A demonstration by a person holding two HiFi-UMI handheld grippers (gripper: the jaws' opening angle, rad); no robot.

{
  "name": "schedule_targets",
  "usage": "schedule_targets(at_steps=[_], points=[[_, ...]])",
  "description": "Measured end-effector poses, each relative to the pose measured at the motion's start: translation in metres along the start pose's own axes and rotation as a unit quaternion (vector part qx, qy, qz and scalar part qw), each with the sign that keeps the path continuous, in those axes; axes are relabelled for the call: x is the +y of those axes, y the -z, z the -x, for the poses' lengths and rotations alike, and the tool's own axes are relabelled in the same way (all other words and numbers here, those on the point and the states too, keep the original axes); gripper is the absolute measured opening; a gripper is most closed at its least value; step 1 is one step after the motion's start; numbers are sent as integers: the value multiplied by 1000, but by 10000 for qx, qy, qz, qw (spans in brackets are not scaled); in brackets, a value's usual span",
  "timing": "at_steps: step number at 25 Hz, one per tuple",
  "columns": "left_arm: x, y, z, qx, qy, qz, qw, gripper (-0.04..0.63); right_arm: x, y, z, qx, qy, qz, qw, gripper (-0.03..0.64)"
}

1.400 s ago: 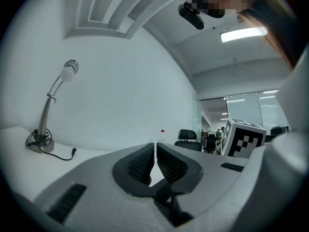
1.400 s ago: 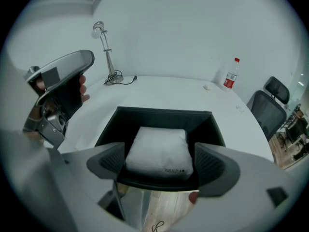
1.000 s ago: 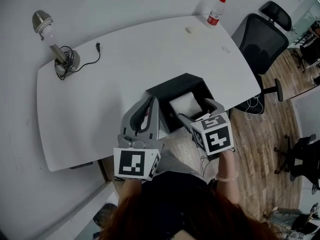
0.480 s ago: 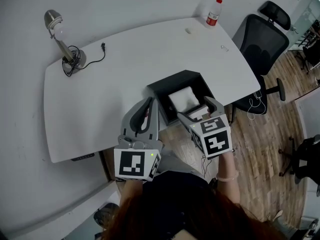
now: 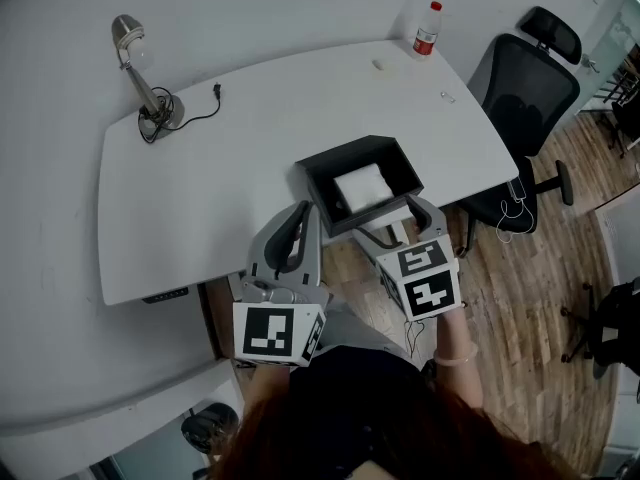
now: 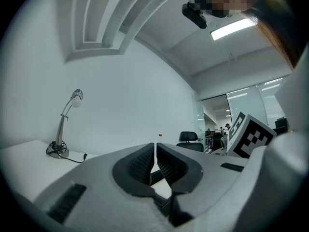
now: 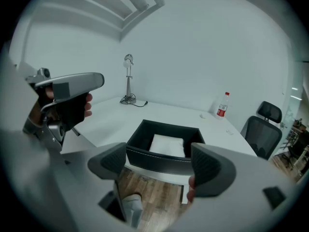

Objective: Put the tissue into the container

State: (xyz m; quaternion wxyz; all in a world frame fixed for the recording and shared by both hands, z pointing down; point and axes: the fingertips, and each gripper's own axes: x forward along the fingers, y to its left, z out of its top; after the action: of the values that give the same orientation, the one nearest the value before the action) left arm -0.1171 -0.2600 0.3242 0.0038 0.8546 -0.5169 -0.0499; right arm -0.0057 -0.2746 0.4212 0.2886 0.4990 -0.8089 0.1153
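A black open box, the container (image 5: 318, 184) (image 7: 154, 154), stands at the near edge of the white table (image 5: 250, 128). A white folded tissue (image 5: 362, 186) (image 7: 168, 144) lies inside it. My right gripper (image 5: 395, 224) (image 7: 161, 166) is open, held off the table's edge just short of the container, with nothing between its jaws. My left gripper (image 5: 300, 226) (image 6: 155, 161) is shut and empty; it hangs left of the container, near the table edge, tilted upward toward the wall.
A desk lamp (image 5: 142, 68) (image 7: 128, 79) with its cable stands at the far left of the table. A red-capped bottle (image 5: 427, 28) (image 7: 222, 105) is at the far right corner. A black office chair (image 5: 520, 88) (image 7: 263, 132) stands to the right. Wooden floor lies below.
Both grippers have drawn back toward me from the container. The right gripper, earlier at the box's near right corner, is now off the table edge. The tissue stays in the box.
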Motion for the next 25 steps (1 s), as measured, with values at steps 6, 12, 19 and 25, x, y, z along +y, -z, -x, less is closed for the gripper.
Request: schedule_targets(at_steps=[6, 12, 19, 25], points=[[-18, -6, 12, -104, 20, 3, 9999, 37, 8, -9, 21, -489, -57, -34, 9988, 434], [-20, -8, 21, -142, 17, 54, 9999, 37, 14, -23, 36, -942, -5, -134, 9955, 433], [-12, -7, 23, -173, -62, 130, 9997, 36, 18, -26, 44, -1050, 26, -147, 9944, 433], [-20, -7, 20, -191, -41, 125, 9997, 37, 18, -21, 52, -1134, -1, -160, 9934, 425]])
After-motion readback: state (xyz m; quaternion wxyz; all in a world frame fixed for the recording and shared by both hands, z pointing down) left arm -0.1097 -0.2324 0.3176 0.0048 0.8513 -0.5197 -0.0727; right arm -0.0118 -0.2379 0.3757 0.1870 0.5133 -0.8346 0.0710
